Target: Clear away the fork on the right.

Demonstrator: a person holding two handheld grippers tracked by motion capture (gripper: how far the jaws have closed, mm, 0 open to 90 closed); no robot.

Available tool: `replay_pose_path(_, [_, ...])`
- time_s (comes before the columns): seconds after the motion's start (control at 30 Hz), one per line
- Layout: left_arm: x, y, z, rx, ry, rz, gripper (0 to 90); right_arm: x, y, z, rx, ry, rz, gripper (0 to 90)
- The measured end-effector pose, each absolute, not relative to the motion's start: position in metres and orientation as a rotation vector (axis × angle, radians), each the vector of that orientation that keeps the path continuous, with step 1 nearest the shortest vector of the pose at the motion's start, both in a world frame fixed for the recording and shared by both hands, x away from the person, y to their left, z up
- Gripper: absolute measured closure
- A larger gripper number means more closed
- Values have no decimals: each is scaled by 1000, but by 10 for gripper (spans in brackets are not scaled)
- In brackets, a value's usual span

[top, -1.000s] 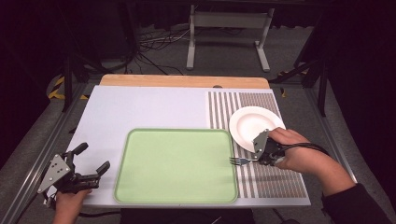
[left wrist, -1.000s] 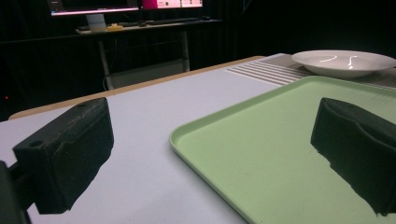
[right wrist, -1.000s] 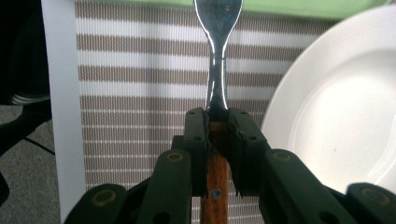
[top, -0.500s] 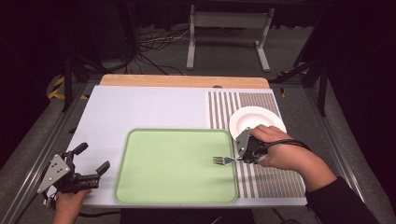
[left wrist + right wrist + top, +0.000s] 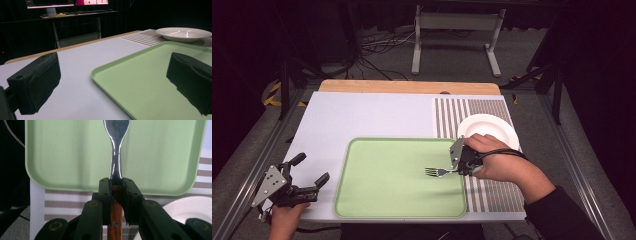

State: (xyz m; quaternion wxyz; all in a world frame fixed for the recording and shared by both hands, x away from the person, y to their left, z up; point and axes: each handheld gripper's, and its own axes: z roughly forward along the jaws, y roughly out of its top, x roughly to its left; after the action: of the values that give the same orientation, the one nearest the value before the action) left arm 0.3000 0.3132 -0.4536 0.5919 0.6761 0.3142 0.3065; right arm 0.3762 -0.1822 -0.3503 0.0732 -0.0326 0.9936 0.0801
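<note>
The right gripper (image 5: 457, 167) is clamped on the wooden handle of a fork (image 5: 437, 172), whose long axis runs level, tines out over the green tray (image 5: 377, 200) near its right edge. The white plate (image 5: 489, 127) sits just behind that hand. The left gripper (image 5: 309, 172) waits agape, well off. The tines are cut off in the right gripper view.

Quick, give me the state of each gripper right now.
Left gripper: open, holding nothing, beside the green tray.
Right gripper: closed on the fork by its wooden handle, tines over the tray.
</note>
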Motion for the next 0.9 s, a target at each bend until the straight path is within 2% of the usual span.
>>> replay_pose_path(0.5, [300, 313, -453, 1573, 727, 713, 0, 376, -166, -352, 395, 2950, 395, 783])
replay_pose_path(0.73, [300, 313, -453, 1573, 723, 714, 0, 373, -160, -349, 725, 2914, 532, 783])
replay_pose_path(0.9, [300, 312, -453, 1571, 725, 713, 0, 372, -158, -350, 826, 2875, 554, 784])
